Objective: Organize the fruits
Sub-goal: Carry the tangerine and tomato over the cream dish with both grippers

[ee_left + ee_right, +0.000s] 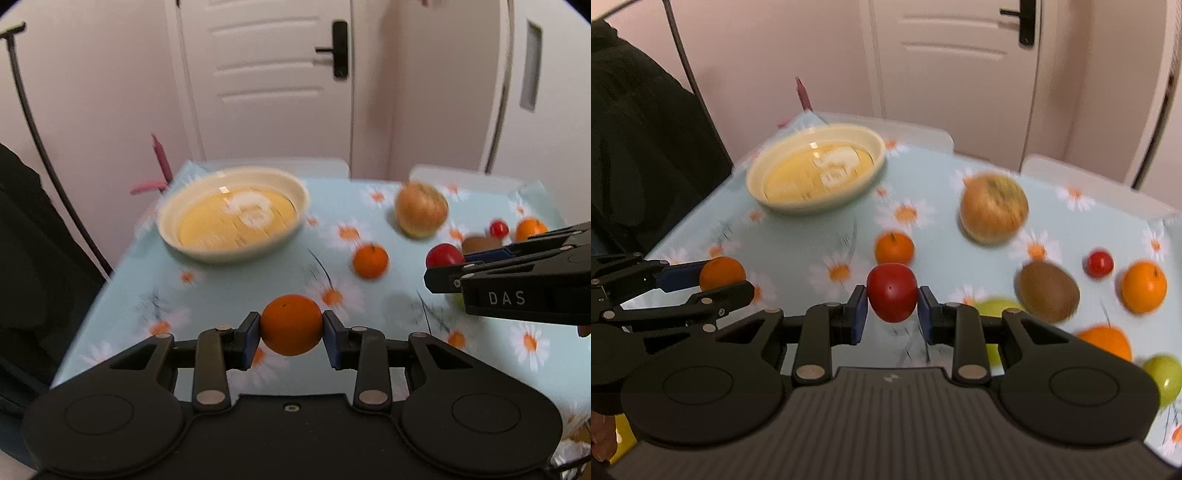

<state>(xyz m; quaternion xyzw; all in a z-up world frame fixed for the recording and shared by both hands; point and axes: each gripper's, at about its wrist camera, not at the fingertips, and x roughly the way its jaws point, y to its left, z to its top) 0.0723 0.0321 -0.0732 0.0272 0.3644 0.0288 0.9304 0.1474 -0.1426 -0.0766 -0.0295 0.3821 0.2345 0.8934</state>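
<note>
My left gripper (291, 330) is shut on an orange (291, 324) and holds it above the table's near part; it also shows in the right wrist view (713, 282) at the left. My right gripper (892, 308) is shut on a small red fruit (892, 291); in the left wrist view it (448, 264) comes in from the right with the red fruit (443, 254). A cream bowl (236, 216) (816, 173) stands empty at the far left of the table.
On the daisy tablecloth (798, 240) lie a small orange (894, 247), a large apple (993, 208), a kiwi (1048, 291), a cherry tomato (1100, 263), two more oranges (1144, 286), and green fruits (1165, 373). A dark chair (646, 155) stands left.
</note>
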